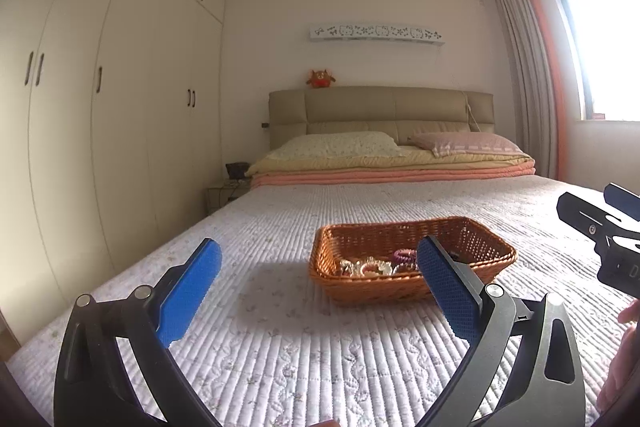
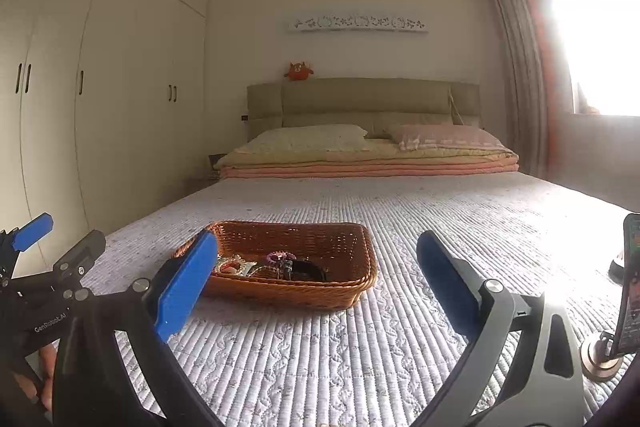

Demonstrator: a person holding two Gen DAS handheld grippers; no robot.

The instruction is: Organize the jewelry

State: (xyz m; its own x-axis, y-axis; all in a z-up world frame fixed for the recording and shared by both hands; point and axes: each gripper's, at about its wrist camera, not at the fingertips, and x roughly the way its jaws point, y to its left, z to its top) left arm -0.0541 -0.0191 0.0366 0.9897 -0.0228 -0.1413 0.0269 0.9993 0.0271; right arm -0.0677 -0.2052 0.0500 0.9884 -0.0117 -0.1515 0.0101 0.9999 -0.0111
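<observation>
- left gripper (image 1: 316,291) nearest the lens: blue pads spread wide, nothing between them. right gripper (image 2: 316,291) likewise, jaws wide apart and empty, both hovering over the quilt (image 1: 280,347).
- jewelry (image 2: 272,265) sits in a tangled heap on the floor of the wicker basket (image 2: 352,283), ahead of both grippers (individual pieces too small to tell apart).
- Handling, my read: light, small, slippery; chains limp and likely to snag on neighbours. The purple ring-shaped piece (image 2: 277,257) on top looks the easiest first pick, pinched across its rim.
- Basket: stiff weave, light, may slide on soft bedding; brace its rim if needed.
- Outward: pillows (image 1: 340,143), headboard, wardrobe (image 1: 120,107), phone on stand (image 2: 630,287) at the right edge.
</observation>
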